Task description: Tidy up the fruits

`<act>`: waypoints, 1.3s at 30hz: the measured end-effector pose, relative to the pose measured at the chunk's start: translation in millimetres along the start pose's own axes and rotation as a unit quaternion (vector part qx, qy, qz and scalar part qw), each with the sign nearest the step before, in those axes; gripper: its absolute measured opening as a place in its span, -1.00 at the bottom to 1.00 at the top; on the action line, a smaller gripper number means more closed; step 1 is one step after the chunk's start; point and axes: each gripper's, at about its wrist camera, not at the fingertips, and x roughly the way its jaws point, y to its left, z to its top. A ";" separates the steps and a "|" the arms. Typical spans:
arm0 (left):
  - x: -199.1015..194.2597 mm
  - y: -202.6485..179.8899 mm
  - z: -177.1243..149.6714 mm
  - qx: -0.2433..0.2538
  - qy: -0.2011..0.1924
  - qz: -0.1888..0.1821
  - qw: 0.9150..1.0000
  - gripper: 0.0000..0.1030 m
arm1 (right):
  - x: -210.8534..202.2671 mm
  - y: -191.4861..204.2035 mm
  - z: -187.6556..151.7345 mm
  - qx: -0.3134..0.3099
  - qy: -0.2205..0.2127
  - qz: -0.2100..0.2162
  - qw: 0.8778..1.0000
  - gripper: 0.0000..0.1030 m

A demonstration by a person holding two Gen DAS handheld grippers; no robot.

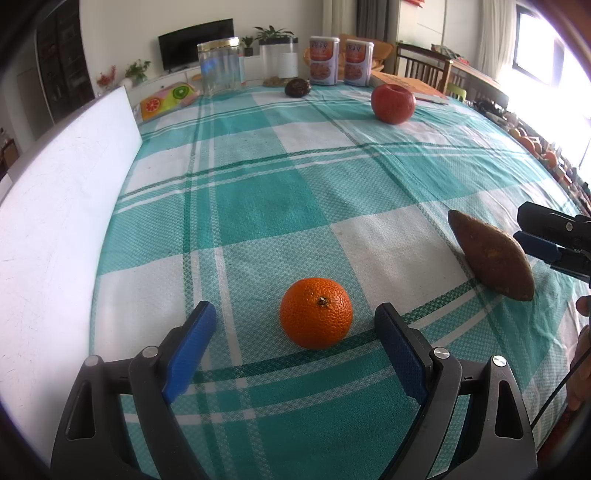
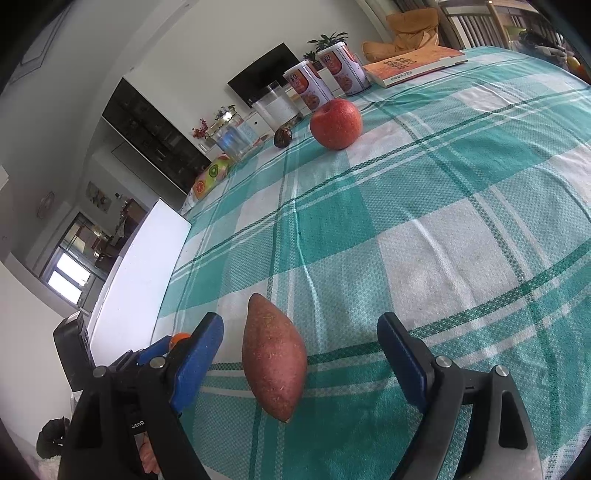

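Two grippers stand spread, holding nothing: left gripper [image 1: 295, 328] flanks the orange [image 1: 316, 313] at lower centre, right gripper [image 2: 301, 339] the sweet potato [image 2: 274, 355]; either could roll off the tablecloth [image 1: 258, 192] if nudged.

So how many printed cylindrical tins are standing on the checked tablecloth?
2: the left printed tin and the right printed tin stand side by side at the table's far edge, beside the orange book. Others may be hidden.

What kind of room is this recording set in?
Most likely a home living or dining room: a table under a checked cloth, a TV on a low cabinet by the wall, houseplants, and wooden chairs behind.
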 end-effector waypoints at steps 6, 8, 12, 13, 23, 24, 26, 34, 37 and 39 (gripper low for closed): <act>-0.2 0.2 0.0 0.000 0.000 0.000 1.000 0.75 | -0.8 -1.1 1.2 0.001 -0.004 0.002 1.000 0.66; 0.0 0.1 -0.1 0.000 0.000 0.000 1.000 0.75 | -2.9 -1.7 2.1 0.002 -0.008 0.006 1.000 0.66; -4.7 12.0 2.5 -0.027 0.008 -0.040 0.999 0.72 | -23.0 -18.7 5.2 0.046 -0.051 0.034 0.997 0.67; -8.5 20.3 2.5 -0.054 0.011 -0.071 0.996 0.72 | -28.3 -27.4 5.9 0.067 -0.063 0.038 0.995 0.69; -23.1 -6.1 9.9 0.026 -0.003 -0.041 0.999 0.67 | -11.1 42.9 -4.4 -0.087 0.022 -0.034 0.995 0.77; -20.4 -6.5 11.4 0.028 -0.001 -0.036 0.999 0.62 | -1.7 55.4 -8.6 -0.114 0.043 -0.059 0.991 0.77; -10.3 -5.7 13.8 0.024 0.019 -0.031 0.999 -0.35 | 15.4 68.4 -12.8 -0.139 0.079 -0.093 0.983 0.76; -36.0 1.0 2.4 -0.006 0.020 -0.062 0.998 -0.36 | 38.6 62.7 -13.7 -0.155 0.144 -0.150 0.966 -0.20; -57.8 4.8 -4.3 -0.023 0.024 -0.104 0.994 -0.37 | 28.1 47.6 -15.7 -0.082 0.143 -0.095 0.982 -0.21; -73.1 10.1 -7.8 -0.036 0.023 -0.128 0.991 -0.37 | 18.5 29.0 -17.9 0.002 0.134 -0.034 0.990 -0.21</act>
